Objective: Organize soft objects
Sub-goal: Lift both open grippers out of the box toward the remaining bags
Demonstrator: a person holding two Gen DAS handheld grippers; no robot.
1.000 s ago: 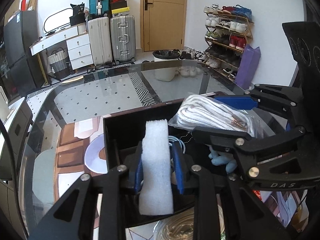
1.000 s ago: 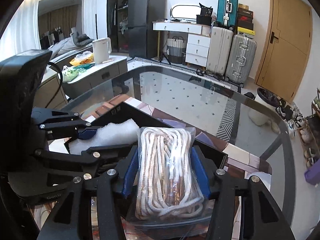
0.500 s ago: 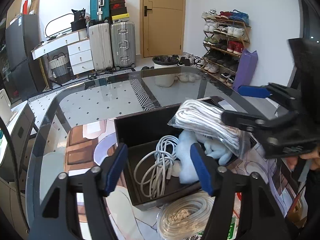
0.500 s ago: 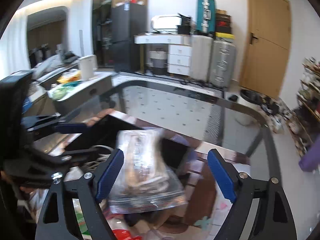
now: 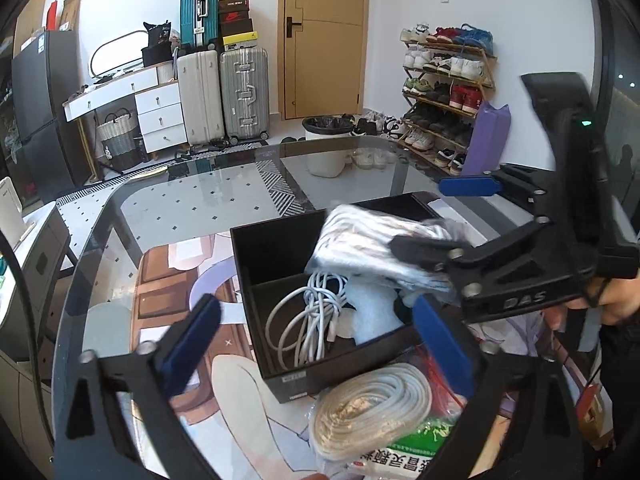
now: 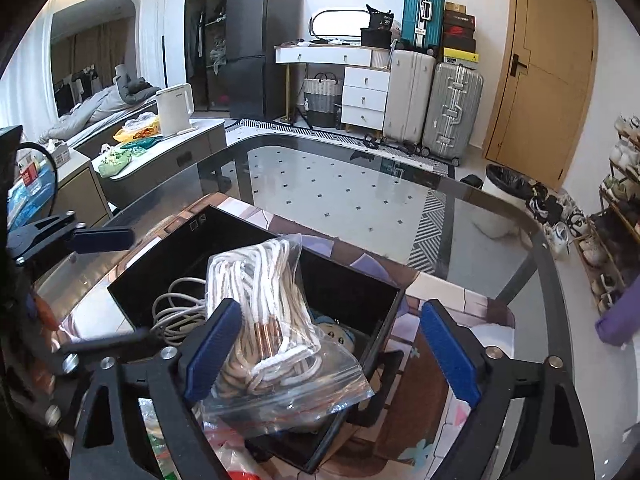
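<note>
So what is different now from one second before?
Both grippers let go. The left gripper released the white foam piece, now lying in the black box; the right gripper released the bagged rope, now resting on the box's contents. Both jaws are opening. The box and white cable stayed put.
</note>
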